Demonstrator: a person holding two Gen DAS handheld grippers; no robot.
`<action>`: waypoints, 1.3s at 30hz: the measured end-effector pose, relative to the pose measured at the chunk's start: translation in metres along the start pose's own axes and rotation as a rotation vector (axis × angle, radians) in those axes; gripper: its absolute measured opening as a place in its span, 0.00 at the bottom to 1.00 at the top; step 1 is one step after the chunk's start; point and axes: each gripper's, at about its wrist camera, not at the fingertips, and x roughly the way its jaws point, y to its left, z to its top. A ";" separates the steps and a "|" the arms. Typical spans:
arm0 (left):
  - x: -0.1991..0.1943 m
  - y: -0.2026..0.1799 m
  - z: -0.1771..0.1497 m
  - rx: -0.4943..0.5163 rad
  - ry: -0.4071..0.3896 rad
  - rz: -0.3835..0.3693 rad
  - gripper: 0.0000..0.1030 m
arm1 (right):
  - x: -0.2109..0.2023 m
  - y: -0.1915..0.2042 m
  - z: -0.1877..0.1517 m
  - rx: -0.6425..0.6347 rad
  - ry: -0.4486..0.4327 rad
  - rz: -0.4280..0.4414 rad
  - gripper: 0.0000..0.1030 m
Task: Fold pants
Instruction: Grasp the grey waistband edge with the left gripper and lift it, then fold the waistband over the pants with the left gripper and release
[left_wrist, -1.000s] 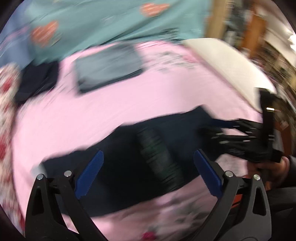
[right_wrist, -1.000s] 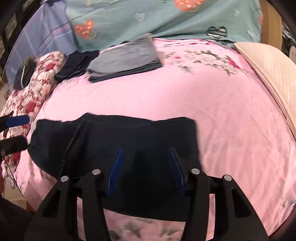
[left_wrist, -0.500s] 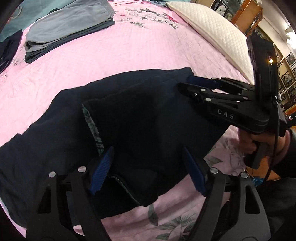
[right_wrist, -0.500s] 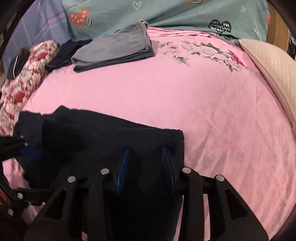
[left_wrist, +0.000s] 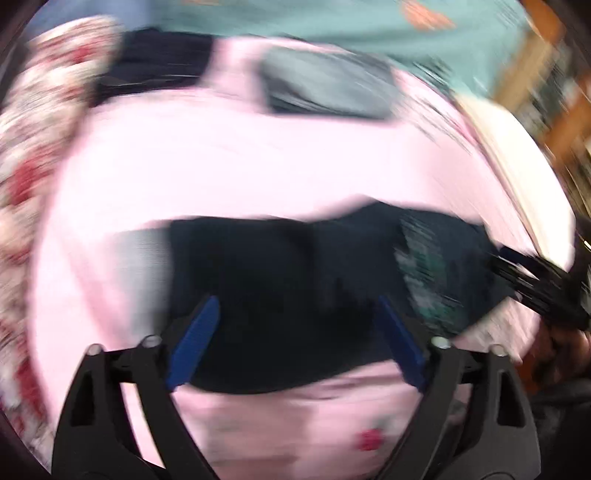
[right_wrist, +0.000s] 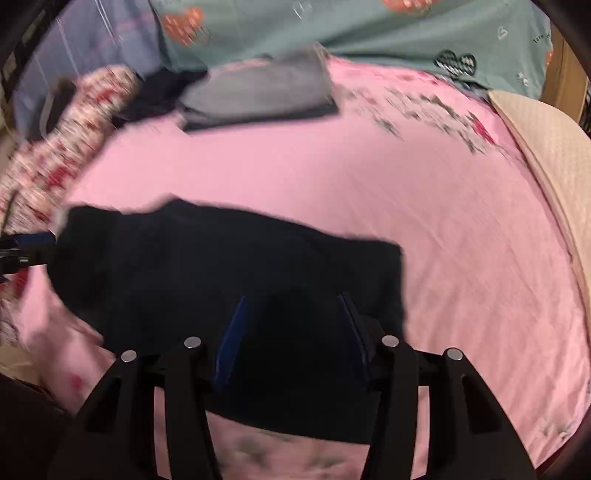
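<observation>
The dark navy pants (right_wrist: 221, 277) lie folded in a wide band across the pink bedsheet (right_wrist: 406, 192). In the blurred left wrist view the pants (left_wrist: 295, 288) stretch behind my left gripper (left_wrist: 297, 332), whose jaws are opening wide, with nothing pinched between them. A checked lining (left_wrist: 424, 273) shows at the pants' right end, close to my right gripper (left_wrist: 535, 284). In the right wrist view my right gripper (right_wrist: 291, 332) hovers over the pants' near right part. Its jaws are opening and its pads do not press the cloth. My left gripper (right_wrist: 26, 247) sits at the pants' left end.
A folded grey garment (right_wrist: 258, 96) and a dark garment (right_wrist: 162, 92) lie at the far side of the bed. A floral quilt (right_wrist: 62, 136) bounds the left side, and a cream pillow (right_wrist: 546, 155) the right. A teal cover (right_wrist: 369, 26) lies beyond. A person's hand (left_wrist: 561, 347) holds the right gripper.
The left gripper has swung away from close beside the right gripper, back toward the pants' left end. Both grippers' jaws narrowed and then widened. The pants now lie flatter.
</observation>
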 end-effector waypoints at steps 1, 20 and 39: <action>-0.006 0.019 -0.001 -0.038 -0.016 0.035 0.91 | -0.007 0.013 0.006 -0.013 -0.026 0.024 0.51; -0.010 0.153 -0.037 -0.294 -0.001 -0.057 0.91 | 0.047 0.316 0.018 -0.608 0.107 0.198 0.52; 0.064 0.121 -0.018 -0.201 0.228 -0.375 0.44 | 0.055 0.257 -0.005 -0.375 0.244 -0.054 0.52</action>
